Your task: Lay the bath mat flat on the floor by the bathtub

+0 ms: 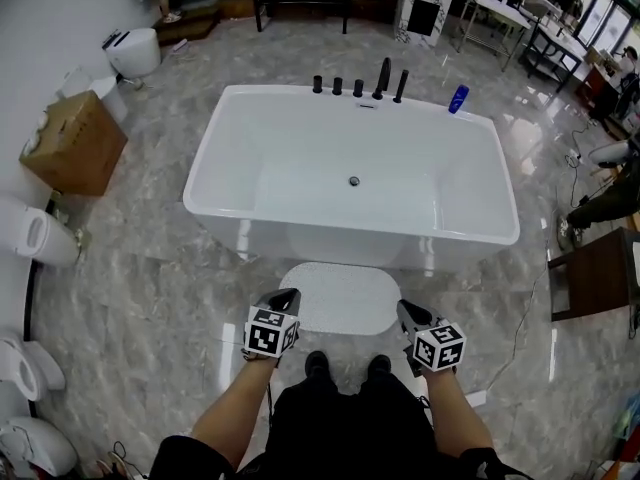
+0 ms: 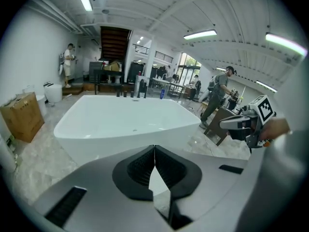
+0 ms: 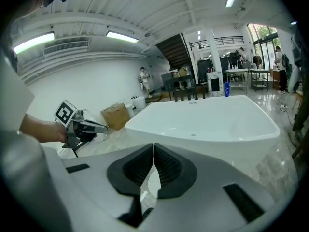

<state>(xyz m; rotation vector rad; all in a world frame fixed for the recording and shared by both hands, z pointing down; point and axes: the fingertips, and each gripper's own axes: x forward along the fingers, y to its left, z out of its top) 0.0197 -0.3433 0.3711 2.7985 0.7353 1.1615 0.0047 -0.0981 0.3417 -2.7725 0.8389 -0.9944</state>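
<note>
A white oval bath mat (image 1: 340,298) lies flat on the grey marble floor, right against the near side of the white bathtub (image 1: 352,173). My left gripper (image 1: 287,298) hovers over the mat's near left edge. My right gripper (image 1: 404,310) hovers at its near right edge. The jaws of both are shut with nothing between them. In the left gripper view the jaws (image 2: 154,151) meet tip to tip before the bathtub (image 2: 125,120), with the right gripper (image 2: 246,123) off to the side. The right gripper view shows the same closed jaws (image 3: 153,149) and the left gripper (image 3: 79,127).
A person's black shoes (image 1: 345,365) stand just behind the mat. A cardboard box (image 1: 75,143) and several toilets (image 1: 40,238) line the left wall. Black taps (image 1: 360,86) and a blue bottle (image 1: 458,98) sit on the tub's far rim. A dark wooden stool (image 1: 595,273) stands at the right.
</note>
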